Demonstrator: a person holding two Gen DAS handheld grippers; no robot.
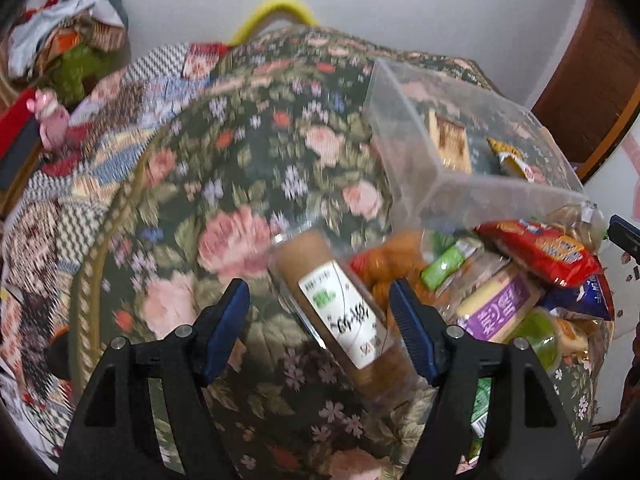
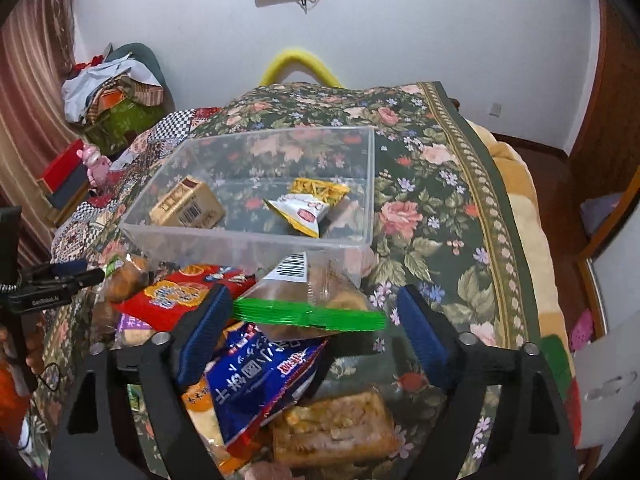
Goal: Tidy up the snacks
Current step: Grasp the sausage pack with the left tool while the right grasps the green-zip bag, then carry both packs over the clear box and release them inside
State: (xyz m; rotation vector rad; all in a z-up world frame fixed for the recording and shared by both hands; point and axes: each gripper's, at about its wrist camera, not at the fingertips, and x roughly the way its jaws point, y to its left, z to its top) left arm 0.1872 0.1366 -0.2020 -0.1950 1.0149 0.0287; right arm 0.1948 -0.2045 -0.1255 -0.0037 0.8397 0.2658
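Presently, the left gripper [image 1: 320, 316] is held open over a clear-wrapped brown roll [image 1: 340, 312]; it could be nudged sideways if closed off-centre. Further right, the right gripper [image 2: 312, 326] is spread empty astride the green-edged packet [image 2: 308, 300] beside the clear bin [image 2: 248, 240], where 2 snacks lie; neighbouring packets could be snagged.

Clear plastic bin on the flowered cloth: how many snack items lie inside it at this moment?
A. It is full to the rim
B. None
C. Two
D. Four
C. In the right wrist view the clear bin holds only a tan box and a yellow-and-white packet; the other snacks sit in a pile in front of it.
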